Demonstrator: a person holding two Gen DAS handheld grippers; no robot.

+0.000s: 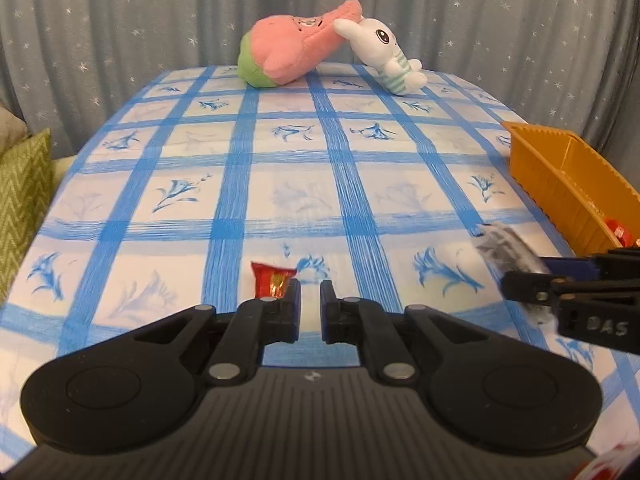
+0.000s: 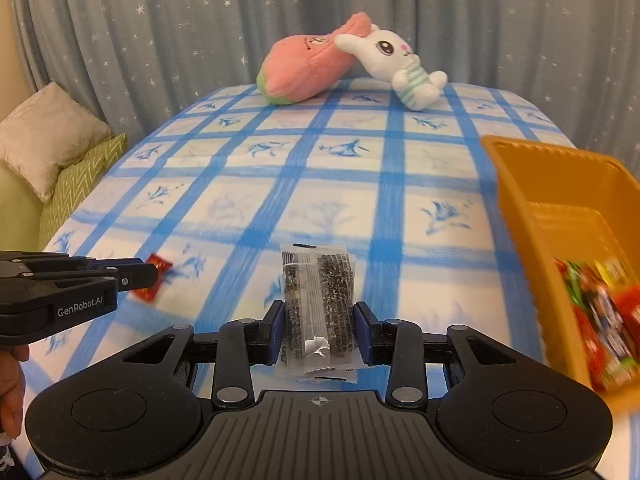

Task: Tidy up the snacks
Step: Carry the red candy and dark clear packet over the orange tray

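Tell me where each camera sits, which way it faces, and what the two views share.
Left wrist: rides the left gripper, facing along the table toward the curtain; its own empty fingers show, the red snack beside them.
Right wrist: rides the right gripper, facing the same way; its fingers clamp the clear seaweed packet, with the orange bin at right.
Shared: the checked tablecloth, the pink plush, the white bunny, and each other's gripper.
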